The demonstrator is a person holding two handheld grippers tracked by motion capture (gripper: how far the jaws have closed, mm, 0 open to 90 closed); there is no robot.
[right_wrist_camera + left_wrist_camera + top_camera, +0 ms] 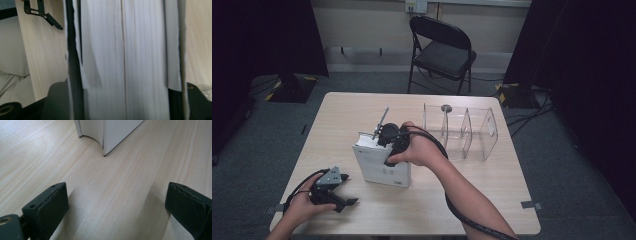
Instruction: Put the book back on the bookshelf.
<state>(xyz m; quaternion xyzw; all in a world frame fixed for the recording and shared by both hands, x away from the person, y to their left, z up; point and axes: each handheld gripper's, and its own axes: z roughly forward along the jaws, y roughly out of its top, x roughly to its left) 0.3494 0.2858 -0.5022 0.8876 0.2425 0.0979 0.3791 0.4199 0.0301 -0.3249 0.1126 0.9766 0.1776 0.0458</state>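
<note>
While the person's right forearm reaches in from the lower edge of the high view and bends at the wrist, the right gripper (pixel 388 142) points down over the top of a white book (pixel 382 167) that stands upright near the middle of the table (pixel 502 200). The left hand (pixel 304 205) rests low at the near left corner, and its left gripper (pixel 346 202) lies almost flat, aimed across the tabletop towards the book.

That table is pale wood grain, set on grey carpet. A clear plastic divider rack (pixel 462 131) stands just to the right of the book, a black folding chair (pixel 442 50) waits beyond the far edge, and dark curtains hang on both sides of the room.

From the right gripper view, the book's page edges (pixel 125 60) fill the space between the two jaws, one jaw outside each cover; whether the pads press on the covers cannot be told, though the jaws stand partly apart. From the left gripper view, the jaws stand wide apart over bare wood with nothing between them, the book's lower corner (pixel 110 135) well ahead.
</note>
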